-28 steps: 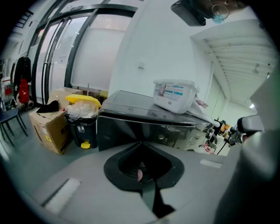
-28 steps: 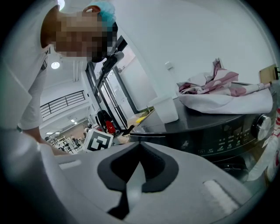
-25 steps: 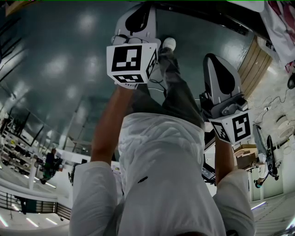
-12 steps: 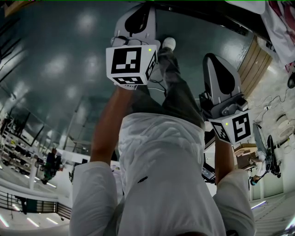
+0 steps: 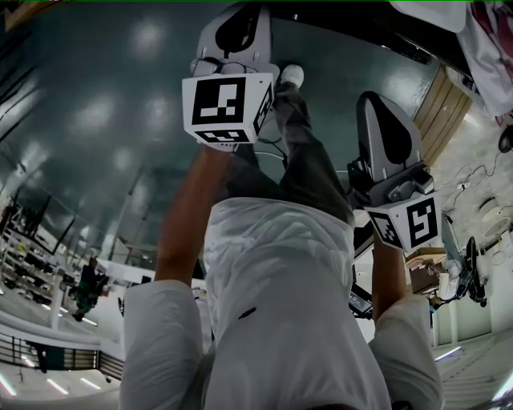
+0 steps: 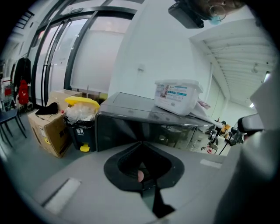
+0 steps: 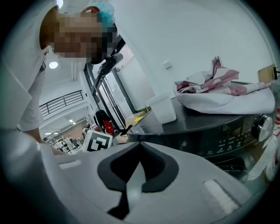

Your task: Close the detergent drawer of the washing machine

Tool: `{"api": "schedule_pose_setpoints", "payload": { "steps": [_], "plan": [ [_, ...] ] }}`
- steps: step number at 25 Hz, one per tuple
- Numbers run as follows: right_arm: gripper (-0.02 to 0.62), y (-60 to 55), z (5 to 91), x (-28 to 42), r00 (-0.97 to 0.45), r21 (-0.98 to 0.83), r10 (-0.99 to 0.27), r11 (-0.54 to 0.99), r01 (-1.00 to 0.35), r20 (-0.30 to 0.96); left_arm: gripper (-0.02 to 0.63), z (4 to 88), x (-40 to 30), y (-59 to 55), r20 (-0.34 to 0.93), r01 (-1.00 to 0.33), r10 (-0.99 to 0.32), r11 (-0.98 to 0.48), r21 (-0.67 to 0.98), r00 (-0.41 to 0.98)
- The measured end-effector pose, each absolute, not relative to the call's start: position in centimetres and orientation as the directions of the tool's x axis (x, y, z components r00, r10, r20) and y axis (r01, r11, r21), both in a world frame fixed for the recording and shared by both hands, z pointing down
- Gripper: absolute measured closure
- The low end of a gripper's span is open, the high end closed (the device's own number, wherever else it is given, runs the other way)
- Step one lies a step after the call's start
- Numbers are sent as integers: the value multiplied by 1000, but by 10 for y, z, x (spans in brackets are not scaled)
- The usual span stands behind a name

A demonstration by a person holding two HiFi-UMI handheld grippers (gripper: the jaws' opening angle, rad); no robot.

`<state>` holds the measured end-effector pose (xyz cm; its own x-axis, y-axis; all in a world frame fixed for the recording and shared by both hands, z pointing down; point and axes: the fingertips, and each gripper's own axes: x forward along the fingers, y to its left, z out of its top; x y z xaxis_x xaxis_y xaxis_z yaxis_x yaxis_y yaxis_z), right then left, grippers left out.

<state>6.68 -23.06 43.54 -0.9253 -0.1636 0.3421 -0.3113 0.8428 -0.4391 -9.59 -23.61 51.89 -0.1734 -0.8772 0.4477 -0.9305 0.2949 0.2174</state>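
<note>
The dark grey washing machine (image 6: 131, 124) stands ahead of my left gripper (image 6: 141, 146), whose grey jaws are pressed together with nothing between them. In the right gripper view the machine's control panel (image 7: 232, 131) and round knob (image 7: 262, 127) show at right. My right gripper (image 7: 139, 148) is shut and empty too. I cannot make out the detergent drawer in any view. The head view shows both grippers from behind, the left gripper (image 5: 239, 24) above the right gripper (image 5: 386, 120), held out in front of the person's white-clad body.
A white lidded box (image 6: 177, 96) and a pink-and-white cloth (image 7: 223, 94) lie on top of the machine. Left of it stand a bin with a yellow lid (image 6: 82, 120) and a cardboard box (image 6: 48, 129). The left gripper's marker cube (image 7: 97, 141) shows in the right gripper view.
The left gripper has shifted a little up and to the left in the head view. Nothing else has moved noticeably.
</note>
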Motion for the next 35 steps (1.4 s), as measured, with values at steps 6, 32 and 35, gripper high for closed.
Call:
{"api": "schedule_pose_setpoints", "payload": {
  "steps": [6,32,35],
  "plan": [
    [594,-225,433,70,-924,-430,-176,844,-319,340,584,518,-98,-232,433,-929,-886,288,234,-166],
    [594,-217,336,128,-931,-318,-296,880,-353,215,588,413,-63,-192,368,-940,-921,230,252,-127],
    [594,-221,318,135,-923,-253,-318,895,-368,216,588,387,-57,-172,344,-932,-928,244,267,-144]
  ]
}}
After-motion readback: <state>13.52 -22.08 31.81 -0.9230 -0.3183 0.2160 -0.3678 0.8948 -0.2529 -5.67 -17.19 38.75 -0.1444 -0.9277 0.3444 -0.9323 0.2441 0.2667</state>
